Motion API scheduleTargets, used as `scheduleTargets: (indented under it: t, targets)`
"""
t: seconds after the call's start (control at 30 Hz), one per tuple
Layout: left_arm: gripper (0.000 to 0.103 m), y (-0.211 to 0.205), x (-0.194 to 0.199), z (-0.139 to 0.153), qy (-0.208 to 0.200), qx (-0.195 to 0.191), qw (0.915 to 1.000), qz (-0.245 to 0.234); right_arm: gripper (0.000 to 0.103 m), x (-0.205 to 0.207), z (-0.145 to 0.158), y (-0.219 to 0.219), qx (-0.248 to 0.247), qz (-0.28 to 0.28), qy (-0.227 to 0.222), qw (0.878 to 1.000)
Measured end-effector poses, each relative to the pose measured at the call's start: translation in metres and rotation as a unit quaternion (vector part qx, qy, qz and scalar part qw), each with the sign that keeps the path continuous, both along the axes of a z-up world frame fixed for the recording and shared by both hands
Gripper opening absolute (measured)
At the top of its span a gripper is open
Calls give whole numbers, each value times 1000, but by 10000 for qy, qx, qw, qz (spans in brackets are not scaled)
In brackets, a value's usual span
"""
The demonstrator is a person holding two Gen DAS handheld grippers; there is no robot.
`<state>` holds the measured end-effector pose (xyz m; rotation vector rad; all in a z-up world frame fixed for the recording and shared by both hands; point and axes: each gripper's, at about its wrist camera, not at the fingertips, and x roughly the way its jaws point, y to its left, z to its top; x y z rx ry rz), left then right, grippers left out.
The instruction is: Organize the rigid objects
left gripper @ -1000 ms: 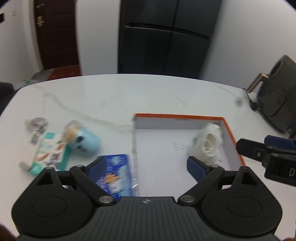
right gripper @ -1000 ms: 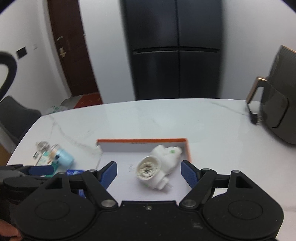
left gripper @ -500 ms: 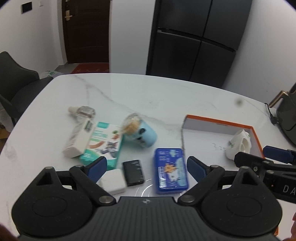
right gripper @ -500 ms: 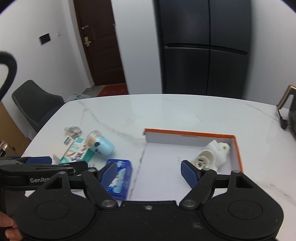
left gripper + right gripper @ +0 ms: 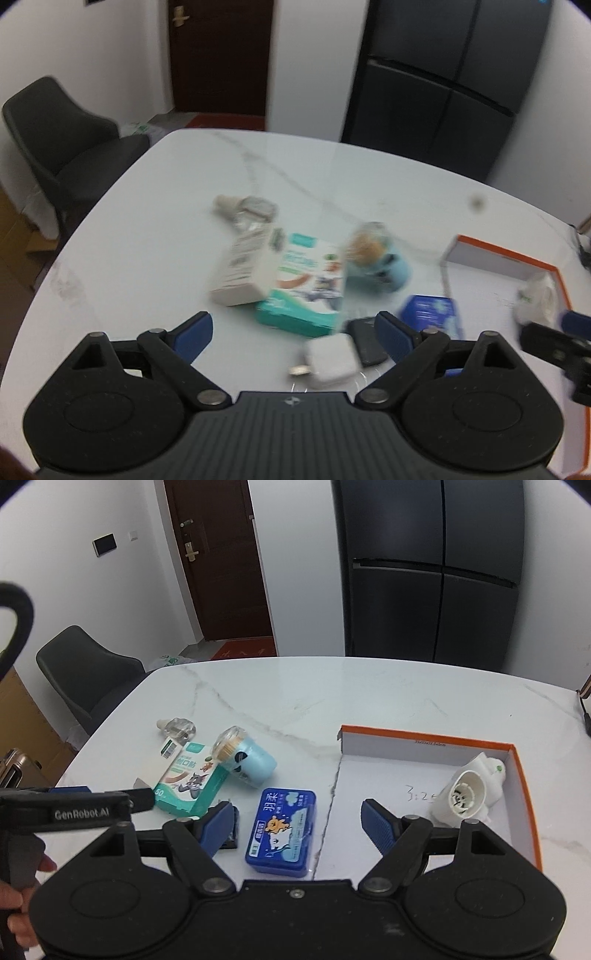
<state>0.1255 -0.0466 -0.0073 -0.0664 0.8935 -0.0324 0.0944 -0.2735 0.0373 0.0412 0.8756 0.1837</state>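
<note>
sorting this clutter into the orange-rimmed box (image 5: 524, 775) looks barely begun: only the white plastic fitting (image 5: 467, 794) lies inside it, at the right of the right wrist view. your left claw (image 5: 293, 332) is released, jaws spread wide with nothing between them, hovering over the pile in the lower middle of its blurred view. your right claw (image 5: 295, 821) is released too, and the blue tin (image 5: 281, 836) sits on the tabletop (image 5: 369, 690) between its fingers, unpinched.

that tin is probably your easiest pick: stiff, flat and light, though its glossy lid may slide, so close on the long sides rather than the corners. the teal carton (image 5: 190, 784), left of centre, is light card and will dent if you squeeze hard; take it across its narrow faces. the pale blue jar (image 5: 245, 758) lies on its side just beside the carton and could roll, so grip across its body. the small white block (image 5: 332, 360) and the dark flat case (image 5: 367, 341) lie low and touching, which makes them awkward to separate.
</note>
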Motion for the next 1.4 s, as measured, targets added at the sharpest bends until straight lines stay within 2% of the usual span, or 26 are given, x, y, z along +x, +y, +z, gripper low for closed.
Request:
scheduleTargets:
  t: [0.23,0.47,0.57,0.83,0.93,1.03,1.07,1.17,1.4]
  targets:
    - [97,33,40,-18,114,171,9994,278,90,3,-14,7,-1,-165,130,9998]
    - [97,49,75,-45,364,259,9989,164,90,8,-29,12,-30,-363,277,9990]
    - [97,53,83,-55,459,414,9980,124,90,12,-35,14,-53,-416,331,9986]
    - [97,57,98,-70,515,514,9973,-134,90,20,-51,21,-57,-476,498,9976]
    - [93,55,102,-72,421,575,9970,-295,90,23,-58,27,-93,-415,556,9975]
    - [73,52,103,-67,275,566,9965,-551,90,26,-63,32,-67,-352,617,9975]
    - [61,51,103,-65,247,569,9961,-633,90,27,-65,34,-65,-305,636,9975]
    - [60,52,98,-61,258,535,9954,-747,90,34,-72,39,-172,-231,700,9971]
    - [59,62,63,-42,148,481,9968,-627,90,57,-96,43,-346,-272,926,9947]
